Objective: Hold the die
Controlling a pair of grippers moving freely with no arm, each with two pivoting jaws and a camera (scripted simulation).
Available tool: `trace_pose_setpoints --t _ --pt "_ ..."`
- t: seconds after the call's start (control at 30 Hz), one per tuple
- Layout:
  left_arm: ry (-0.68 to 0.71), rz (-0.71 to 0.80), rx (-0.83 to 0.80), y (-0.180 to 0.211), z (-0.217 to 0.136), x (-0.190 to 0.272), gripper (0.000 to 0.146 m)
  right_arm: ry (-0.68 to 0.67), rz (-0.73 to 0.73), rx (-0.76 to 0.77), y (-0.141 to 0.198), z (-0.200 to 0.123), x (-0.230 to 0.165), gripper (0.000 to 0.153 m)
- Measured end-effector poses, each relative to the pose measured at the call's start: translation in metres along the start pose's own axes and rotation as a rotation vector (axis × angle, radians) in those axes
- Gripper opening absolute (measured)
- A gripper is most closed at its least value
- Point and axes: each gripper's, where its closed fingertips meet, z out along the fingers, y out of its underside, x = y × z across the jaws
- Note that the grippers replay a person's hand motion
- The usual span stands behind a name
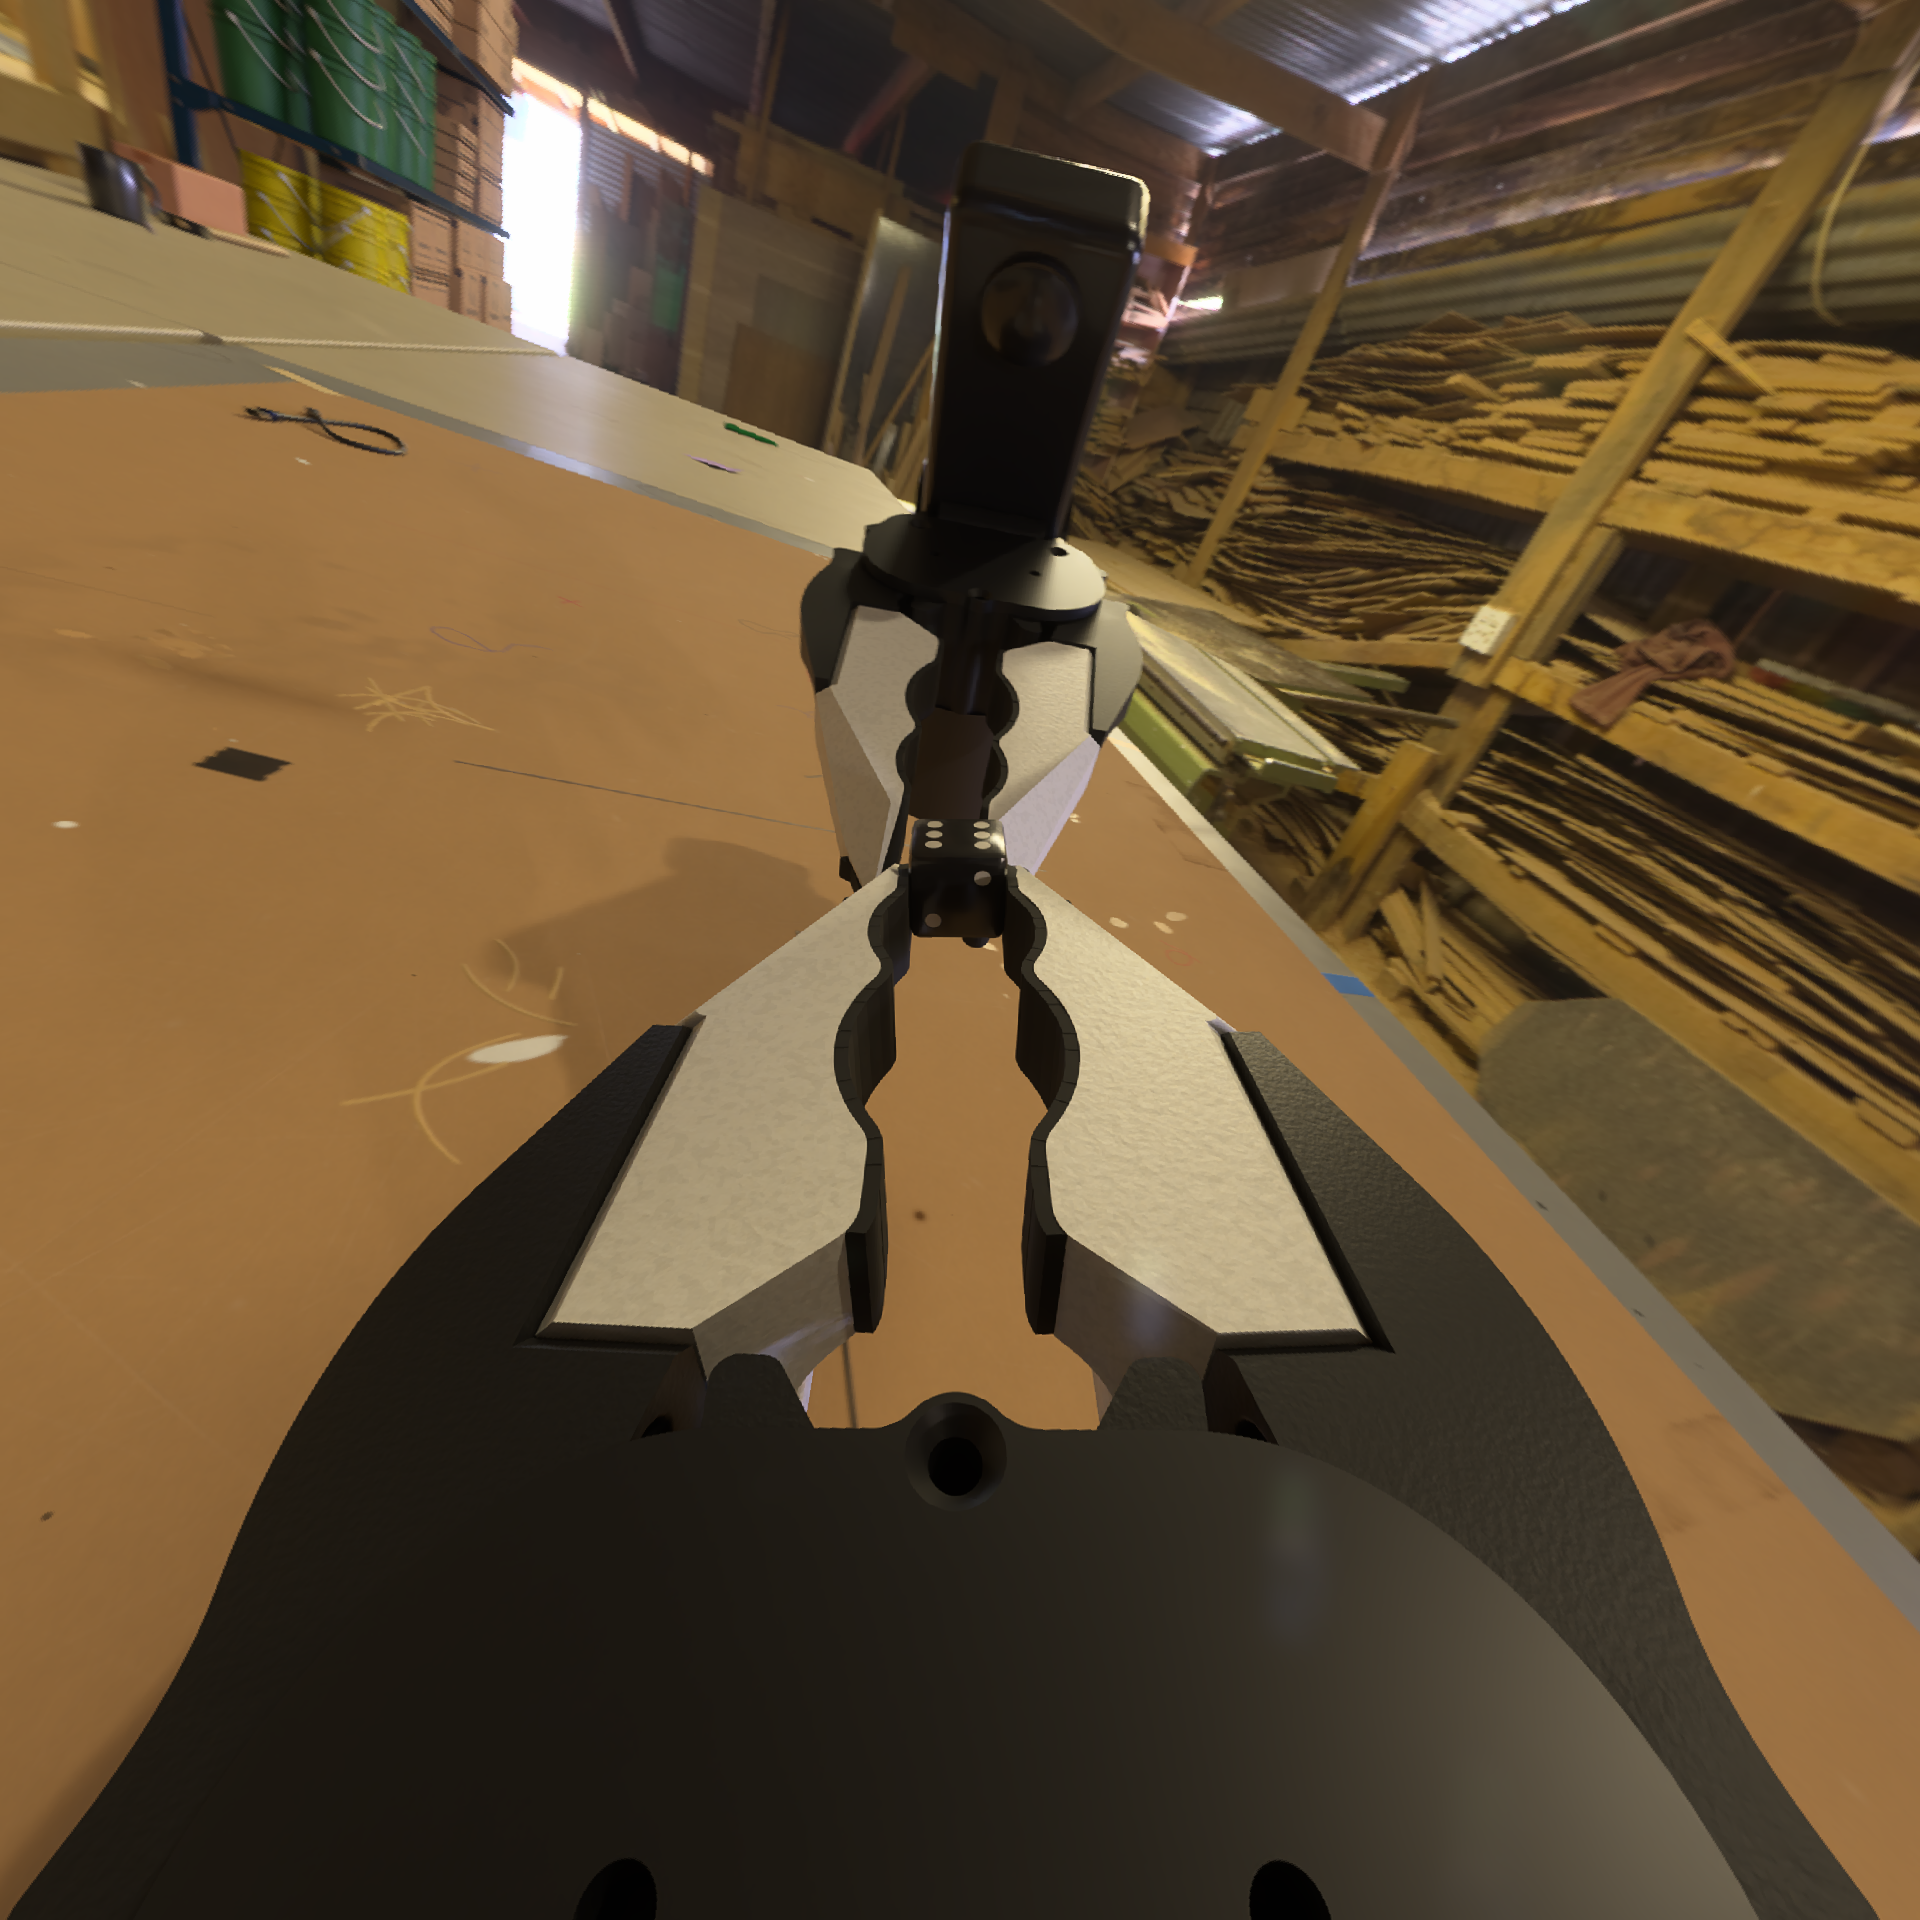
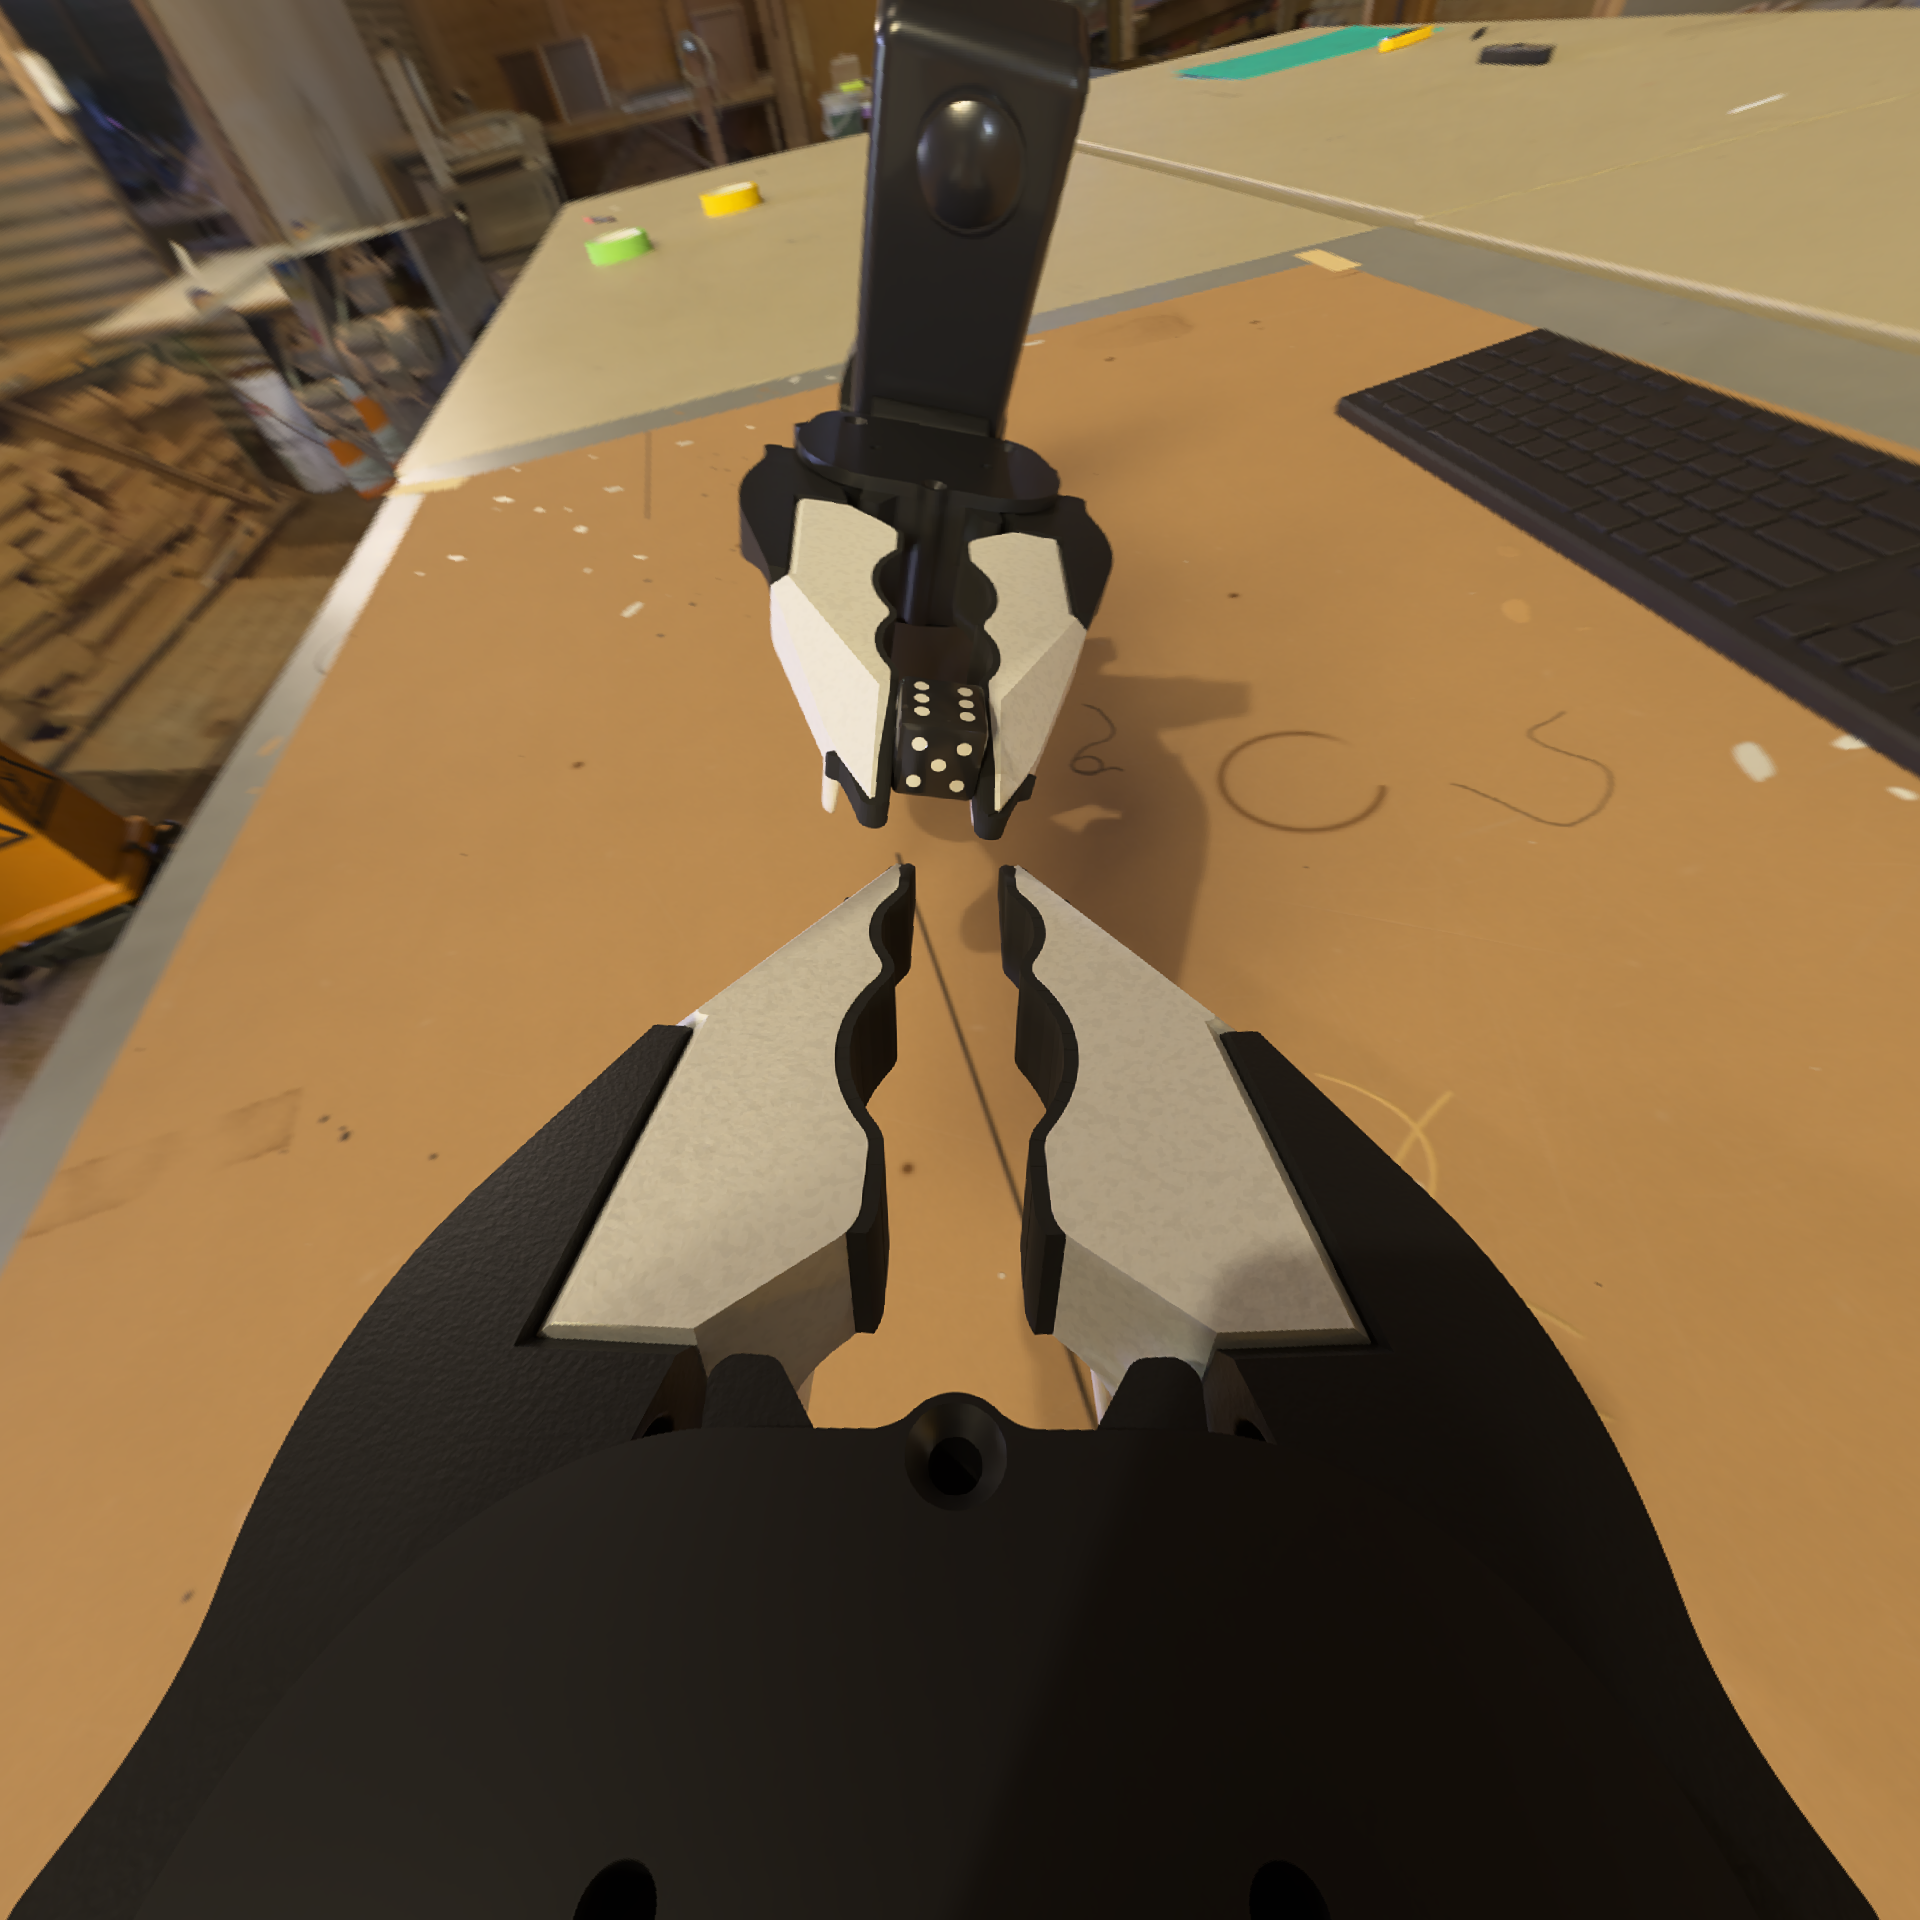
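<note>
A black die with white pips sits pinched between the fingertips of my left gripper, held just above the brown table. In the right wrist view the die shows clamped in the left gripper, which faces me. My right gripper points at the die from the opposite side, a short way off, with its jaws about a die's width apart and nothing between them. It also shows in the left wrist view, just behind the die.
A black keyboard lies on the table to the right. Green and yellow tape rolls sit on the pale table beyond. A black cord lies far left. The table edge runs close on the right.
</note>
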Motion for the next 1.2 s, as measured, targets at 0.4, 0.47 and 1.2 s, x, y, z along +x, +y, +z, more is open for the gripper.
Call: trace_pose_setpoints --t 0.4,0.47,1.2 --pt "0.167 -0.042 0.036 -0.011 -0.004 0.025 0.016 -0.265 0.175 0.11 -0.016 -0.007 -0.025 0.015" --pt "0.183 -0.039 0.036 -0.011 -0.004 0.028 0.016 -0.301 0.201 0.119 -0.016 -0.008 -0.028 0.015" --pt "0.059 -0.078 -0.055 0.005 -0.003 0.005 0.016 -0.206 0.277 0.07 -0.002 -0.001 -0.007 0.015"
